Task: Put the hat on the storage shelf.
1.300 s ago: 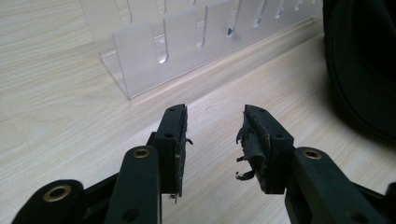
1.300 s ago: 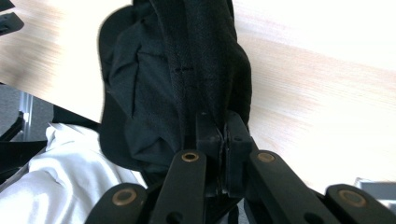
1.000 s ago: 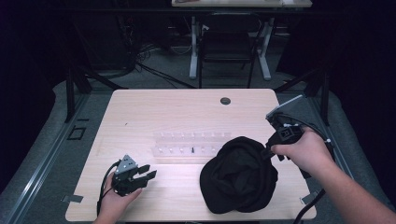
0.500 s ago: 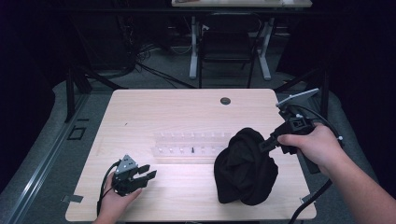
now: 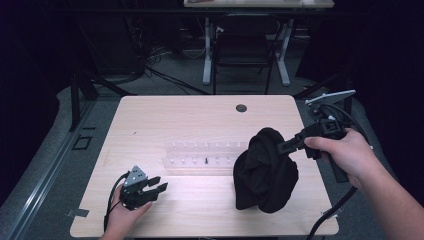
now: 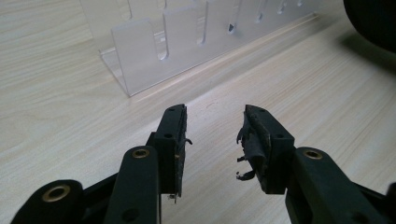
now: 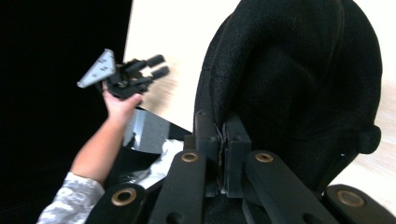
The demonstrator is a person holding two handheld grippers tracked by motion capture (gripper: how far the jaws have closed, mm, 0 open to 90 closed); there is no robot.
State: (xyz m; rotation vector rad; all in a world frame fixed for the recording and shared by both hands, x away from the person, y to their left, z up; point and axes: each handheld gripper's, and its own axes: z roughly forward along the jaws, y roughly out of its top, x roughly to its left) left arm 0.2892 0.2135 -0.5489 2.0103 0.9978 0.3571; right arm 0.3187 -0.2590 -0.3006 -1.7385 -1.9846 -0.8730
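Observation:
A black cap (image 5: 265, 170) hangs bunched from my right gripper (image 5: 286, 146), its lower part resting on the right side of the wooden table (image 5: 200, 115). In the right gripper view the jaws of my right gripper (image 7: 223, 126) are shut on the edge of the cap (image 7: 289, 70). My left gripper (image 5: 159, 184) rests low at the table's front left, held by a hand. Its jaws stand open over bare wood in the left gripper view (image 6: 215, 126), with nothing between them. The right gripper view also catches the left gripper (image 7: 159, 66) farther off.
A clear plastic rack with slots (image 5: 205, 155) lies across the table's middle, left of the cap; it is close ahead of the left gripper (image 6: 154, 51). A round grommet hole (image 5: 241, 108) sits near the far edge. A chair and desk legs stand behind the table.
The right gripper has risen and drawn to the right with the cap, which went from lying flat to hanging bunched. The left gripper has stayed put.

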